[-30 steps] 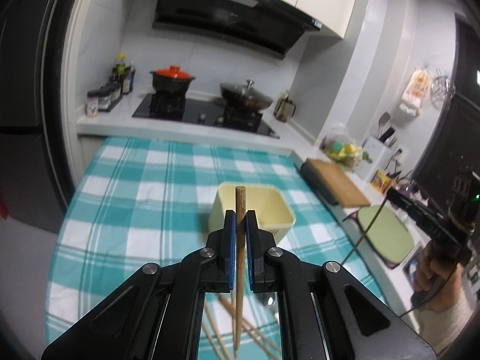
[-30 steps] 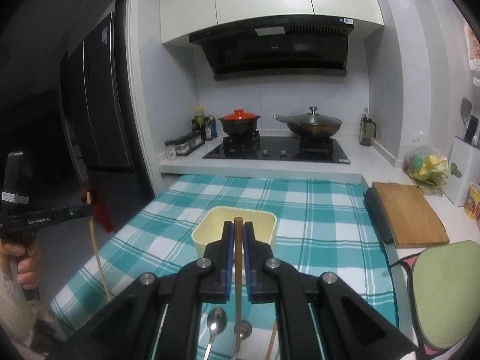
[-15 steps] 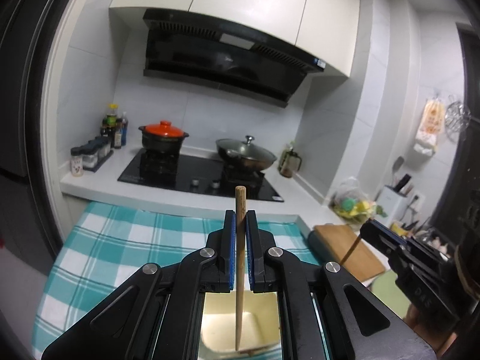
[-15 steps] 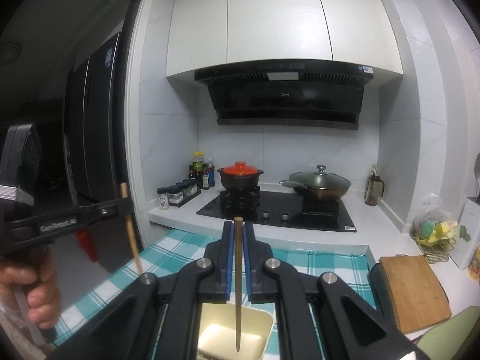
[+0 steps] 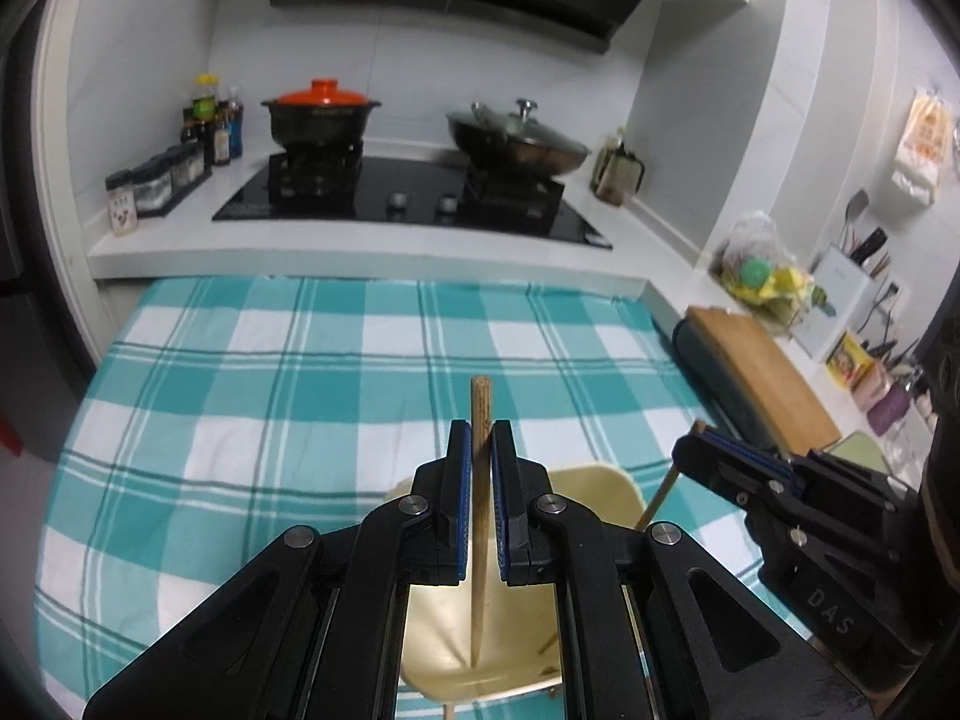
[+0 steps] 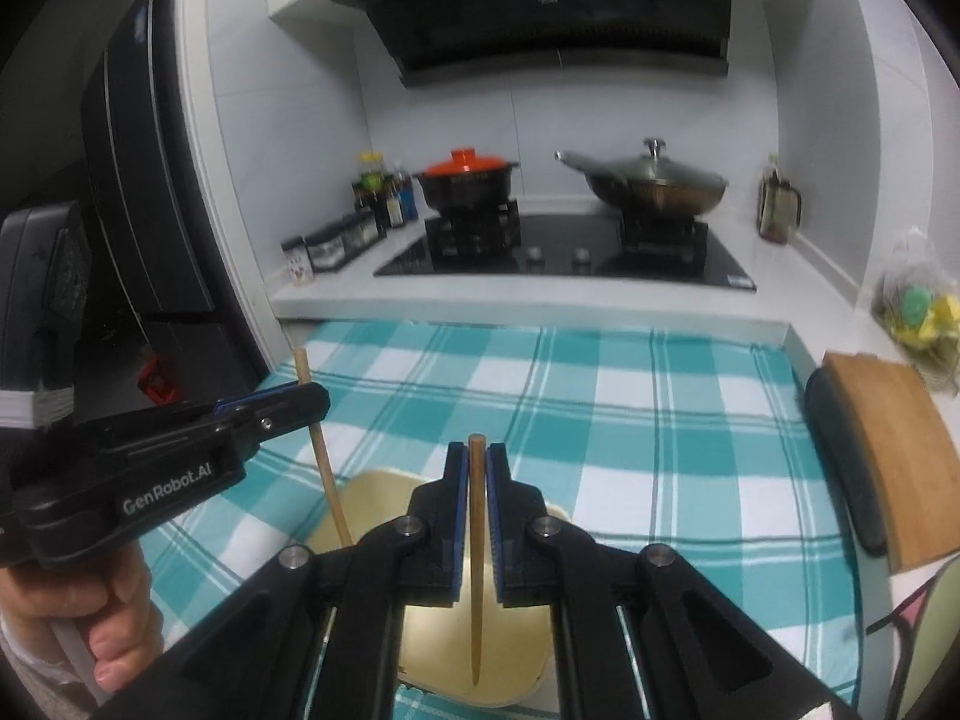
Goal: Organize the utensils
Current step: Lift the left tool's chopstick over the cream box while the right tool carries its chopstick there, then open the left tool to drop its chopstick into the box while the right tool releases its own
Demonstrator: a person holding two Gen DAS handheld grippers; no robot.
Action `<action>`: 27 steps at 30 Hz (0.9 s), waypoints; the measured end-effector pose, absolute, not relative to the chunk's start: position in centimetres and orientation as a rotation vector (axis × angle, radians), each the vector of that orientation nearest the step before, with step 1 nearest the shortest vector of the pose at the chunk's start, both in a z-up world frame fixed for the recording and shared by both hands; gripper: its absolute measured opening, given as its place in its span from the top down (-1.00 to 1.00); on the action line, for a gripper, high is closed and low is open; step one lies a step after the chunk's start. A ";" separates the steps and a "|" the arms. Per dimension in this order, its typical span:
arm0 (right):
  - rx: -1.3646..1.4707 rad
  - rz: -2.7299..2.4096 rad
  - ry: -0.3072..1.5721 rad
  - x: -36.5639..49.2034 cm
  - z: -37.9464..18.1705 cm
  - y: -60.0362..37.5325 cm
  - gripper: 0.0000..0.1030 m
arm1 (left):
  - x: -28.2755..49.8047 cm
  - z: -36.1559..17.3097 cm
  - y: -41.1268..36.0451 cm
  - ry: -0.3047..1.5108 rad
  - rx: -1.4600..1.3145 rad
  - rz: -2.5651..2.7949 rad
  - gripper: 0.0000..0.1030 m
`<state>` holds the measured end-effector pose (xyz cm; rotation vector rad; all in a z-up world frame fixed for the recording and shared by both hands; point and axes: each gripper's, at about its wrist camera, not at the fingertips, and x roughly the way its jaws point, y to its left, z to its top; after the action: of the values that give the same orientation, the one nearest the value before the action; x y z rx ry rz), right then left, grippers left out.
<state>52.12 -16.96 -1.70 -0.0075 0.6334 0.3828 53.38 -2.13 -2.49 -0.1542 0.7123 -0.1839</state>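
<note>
1. Wooden chopsticks, one per gripper, are what we find held. The left gripper (image 5: 478, 450) has its blue pads clamped on a chopstick (image 5: 480, 516) that runs vertically down the centre of the left wrist view.
2. The right gripper (image 6: 476, 468) is likewise closed on a second chopstick (image 6: 476, 564), upright in the lower centre of the right wrist view.
3. Change noted: a second ago both views showed the yellow container out ahead on the checked cloth, with loose chopsticks and spoons on the cloth under the jaws. Half a second ago both views looked up at the hood and cabinets.
4. Now both views tilt back down. The yellow container (image 5: 594, 498) fills the lower centre of each frame, directly beneath the jaws, on the teal checked tablecloth (image 5: 270, 396).
5. We see both lower tips overlapping the container's interior. In the right wrist view the left gripper's chopstick, at lower left, appears to dip behind the near rim. Whether either tip touches the bottom we cannot tell.
6. Each gripper also appears at the edge of the other's view, so the two stand close side by side over the container.
7. Judgement: the carry is essentially complete and release into the container is the step in hand. Neither chopstick is let go yet.
8. Risk, in our judgement: a chopstick freed upright may tip against or over the rim.
</note>
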 end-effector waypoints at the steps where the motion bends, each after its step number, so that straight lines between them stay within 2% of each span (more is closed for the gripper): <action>1: -0.002 0.381 0.645 52.4 -2.1 -17.0 0.87 | 53.3 -2.6 -2.2 0.720 -0.146 -0.178 0.83; 2: 0.003 0.375 0.653 52.5 -2.5 -17.2 0.86 | 53.1 -2.6 -2.3 0.724 -0.138 -0.177 0.61; 3: 0.011 0.366 0.659 52.6 -2.6 -17.3 0.86 | 52.8 -2.5 -2.3 0.722 -0.129 -0.176 0.22; 4: 0.016 0.357 0.664 52.7 -2.7 -17.4 0.75 | 52.4 -2.1 -2.2 0.711 -0.119 -0.170 0.01; 5: 0.022 0.351 0.662 52.5 -2.4 -17.6 0.52 | 51.7 -1.6 -1.9 0.689 -0.108 -0.158 -0.31; 6: 0.029 0.344 0.651 52.2 -2.0 -17.9 0.34 | 50.8 -1.1 -1.6 0.664 -0.097 -0.148 -0.49; 7: 0.034 0.337 0.636 51.8 -1.5 -18.0 0.03 | 49.8 -0.4 -1.4 0.642 -0.084 -0.146 -0.55; 8: 0.040 0.326 0.612 51.1 -0.9 -18.4 -0.06 | 48.7 0.2 -1.1 0.628 -0.069 -0.145 -0.65; 9: 0.040 0.319 0.589 50.4 -0.2 -18.8 -0.06 | 47.6 0.8 -0.7 0.620 -0.054 -0.146 -0.75; 12: 0.028 0.317 0.555 48.1 1.7 -19.9 -0.07 | 43.8 1.9 0.5 0.610 0.006 -0.165 -0.91; 16: -0.023 0.322 0.526 43.3 3.1 -21.4 -0.22 | 36.6 1.7 2.2 0.574 0.141 -0.167 -0.95; 18: -0.069 0.315 0.523 40.6 2.9 -22.1 -0.23 | 33.1 0.8 2.8 0.592 0.199 -0.168 -0.95; 27: -0.180 0.229 0.558 29.3 -3.1 -24.9 -0.23 | 22.3 -6.7 3.8 0.770 0.137 -0.099 -0.95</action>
<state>29.28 -24.90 -3.09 -0.1805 0.5576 0.2288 22.30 3.75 -6.74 0.1368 0.7699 -0.0993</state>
